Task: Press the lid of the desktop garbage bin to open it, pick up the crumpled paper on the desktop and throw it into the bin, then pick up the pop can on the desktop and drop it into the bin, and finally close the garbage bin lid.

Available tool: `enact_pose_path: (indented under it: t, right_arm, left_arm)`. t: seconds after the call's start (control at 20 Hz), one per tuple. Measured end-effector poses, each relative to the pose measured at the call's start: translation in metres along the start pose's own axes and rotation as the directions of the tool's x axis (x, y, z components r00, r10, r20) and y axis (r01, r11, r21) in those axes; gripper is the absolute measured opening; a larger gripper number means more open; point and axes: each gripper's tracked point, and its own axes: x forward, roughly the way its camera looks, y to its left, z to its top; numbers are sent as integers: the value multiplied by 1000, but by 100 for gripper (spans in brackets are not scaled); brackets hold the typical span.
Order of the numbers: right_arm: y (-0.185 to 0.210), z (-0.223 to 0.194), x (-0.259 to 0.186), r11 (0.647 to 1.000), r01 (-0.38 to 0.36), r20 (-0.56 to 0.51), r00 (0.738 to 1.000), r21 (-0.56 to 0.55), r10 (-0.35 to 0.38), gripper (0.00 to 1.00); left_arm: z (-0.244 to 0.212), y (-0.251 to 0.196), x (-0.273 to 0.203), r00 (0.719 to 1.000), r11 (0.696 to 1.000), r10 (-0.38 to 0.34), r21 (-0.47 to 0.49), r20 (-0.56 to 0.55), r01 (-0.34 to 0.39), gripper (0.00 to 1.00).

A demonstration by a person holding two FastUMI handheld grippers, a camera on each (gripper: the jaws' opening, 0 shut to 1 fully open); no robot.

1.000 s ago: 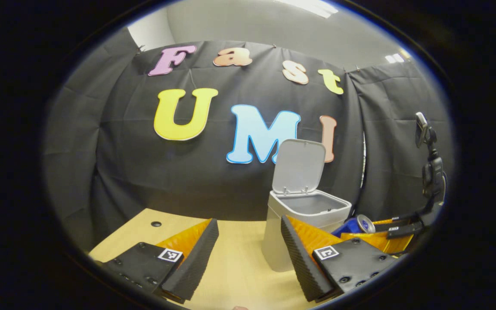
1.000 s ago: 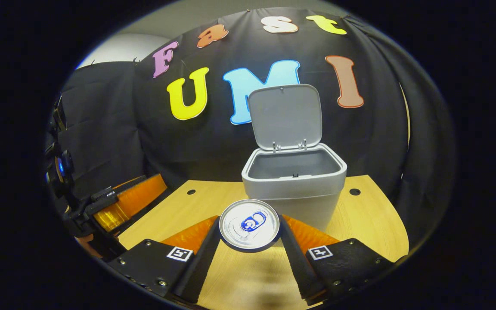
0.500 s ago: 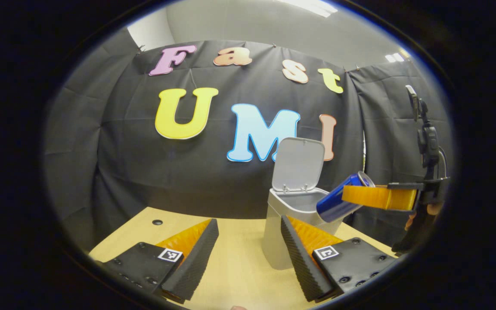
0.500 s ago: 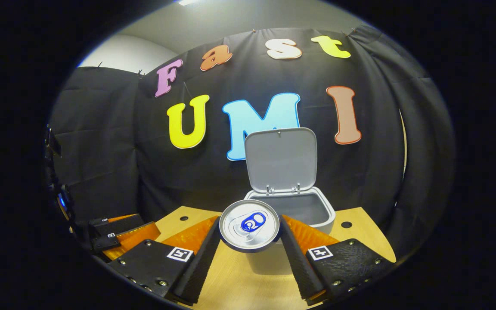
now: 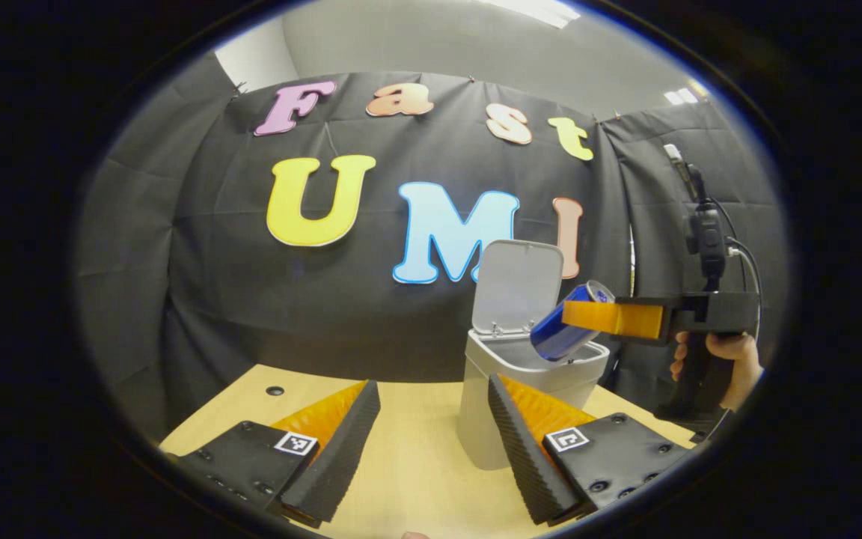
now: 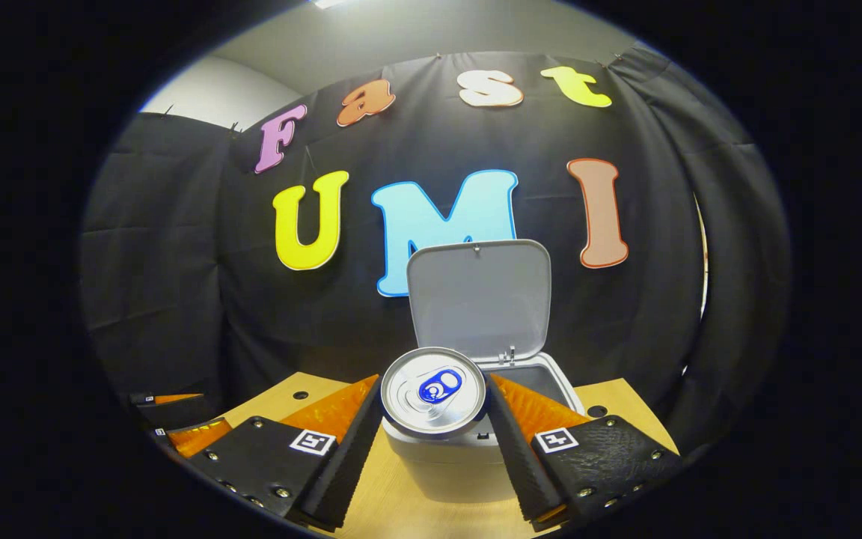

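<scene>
The grey desktop bin stands on the wooden table with its lid tipped up and open. My right gripper is shut on the blue pop can, whose silver top faces the camera, just in front of the bin's opening. In the left gripper view the can hangs tilted over the bin's rim, held by the right gripper in a person's hand. My left gripper stands open low over the table, with nothing between its fingers. The bin's inside is hidden.
The wooden table runs from the bin toward me, with a small round hole at its far left. Another hole lies to the right of the bin. The left gripper's fingers sit low at the left.
My right gripper has carried the can up off the table and forward until it hangs over the bin's rim. The left gripper has stayed put, open.
</scene>
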Motion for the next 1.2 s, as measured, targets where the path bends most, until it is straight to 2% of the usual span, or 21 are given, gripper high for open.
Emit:
enact_pose_path:
  t: [0.35, 0.7, 1.0, 1.2]
  right_arm:
    - [0, -20, 21, 999, 7, -60, 998, -39, -9, 83]
    - [-1, -20, 22, 996, 15, -53, 998, -84, -20, 85]
    - [-3, -14, 16, 996, 15, -45, 999, -91, -19, 85]
    - [-7, 4, 14, 998, 13, -30, 999, -55, -15, 85]
  left_arm:
    - [-4, 4, 5, 1000, 1000, 11, -10, -10, -11, 96]
    - [-7, 7, 6, 1000, 999, 27, -20, -14, -27, 95]
    - [-8, 4, 5, 999, 999, 32, -24, -12, -32, 95]
    - [-9, 3, 2, 1000, 999, 23, -32, -13, -24, 95]
